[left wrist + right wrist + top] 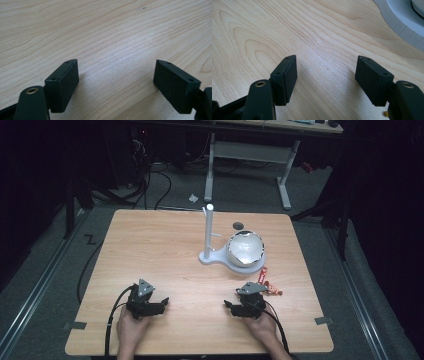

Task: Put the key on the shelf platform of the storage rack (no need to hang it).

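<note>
Nearest the person, the left gripper (162, 301) and the right gripper (231, 304) rest low over the wooden table (160, 245), each held in a hand, both with jaws spread wide and nothing between them (bare wood grain shows in the gap in both gripper views). Just beyond the right gripper lies a red snack wrapper (267, 284). Farther off a silvery bowl (245, 247) sits on a white stand (212, 256) with an upright post.

Bench (165, 250): pale wood grain, smooth, faint sheen. Fingers (62, 85): matt black, finely textured. Bowl (245, 248): glossy, possibly metal. Stand (212, 256): white plastic, matt.
</note>
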Demonstrator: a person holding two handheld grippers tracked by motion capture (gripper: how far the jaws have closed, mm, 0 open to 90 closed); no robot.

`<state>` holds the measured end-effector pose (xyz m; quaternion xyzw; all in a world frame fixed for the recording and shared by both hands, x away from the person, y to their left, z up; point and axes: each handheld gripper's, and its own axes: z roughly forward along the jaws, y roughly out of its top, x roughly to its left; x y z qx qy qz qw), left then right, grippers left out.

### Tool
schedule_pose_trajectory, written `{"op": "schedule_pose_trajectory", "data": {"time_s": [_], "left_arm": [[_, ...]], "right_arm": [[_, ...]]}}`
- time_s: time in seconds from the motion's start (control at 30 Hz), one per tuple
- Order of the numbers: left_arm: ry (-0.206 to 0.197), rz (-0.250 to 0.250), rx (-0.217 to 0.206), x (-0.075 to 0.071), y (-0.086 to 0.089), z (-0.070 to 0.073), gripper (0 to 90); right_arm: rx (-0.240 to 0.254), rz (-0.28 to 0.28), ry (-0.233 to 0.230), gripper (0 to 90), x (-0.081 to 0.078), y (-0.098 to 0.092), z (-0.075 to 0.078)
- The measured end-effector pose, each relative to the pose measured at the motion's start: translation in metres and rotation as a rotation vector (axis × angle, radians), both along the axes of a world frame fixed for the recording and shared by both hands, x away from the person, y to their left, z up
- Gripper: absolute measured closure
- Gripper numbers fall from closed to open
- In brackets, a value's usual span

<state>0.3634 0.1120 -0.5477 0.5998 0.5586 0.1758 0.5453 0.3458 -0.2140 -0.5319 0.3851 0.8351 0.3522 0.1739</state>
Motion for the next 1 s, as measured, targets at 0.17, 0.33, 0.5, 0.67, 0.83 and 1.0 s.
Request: {"op": "schedule_pose_trajectory", "data": {"time_s": [0.17,0.33,0.5,0.67,0.83,1.0], "left_arm": [[0.0,0.0,0.0,0.0,0.0,0.0,20.7],[0.0,0.0,0.0,0.0,0.0,0.0,20.7],[0.0,0.0,0.0,0.0,0.0,0.0,20.7],[0.0,0.0,0.0,0.0,0.0,0.0,20.7],[0.0,0.0,0.0,0.0001,0.0001,0.0,20.7],[0.0,0.0,0.0,0.0001,0.0001,0.0001,20.7]], "right_arm": [[0.0,0.0,0.0,34.4,0.0,0.0,0.0],[0.0,0.0,0.0,34.4,0.0,-0.0001,0.0],[-0.001,-0.002,0.0,34.3,-0.0001,0.0,0.0],[0.001,-0.006,0.001,34.3,-0.0003,0.0002,0.0],[0.002,-0.006,0.004,35.3,-0.0005,-0.0003,0.0002],[0.005,-0.014,0.003,38.1,-0.0009,-0.0018,0.0005]]}}
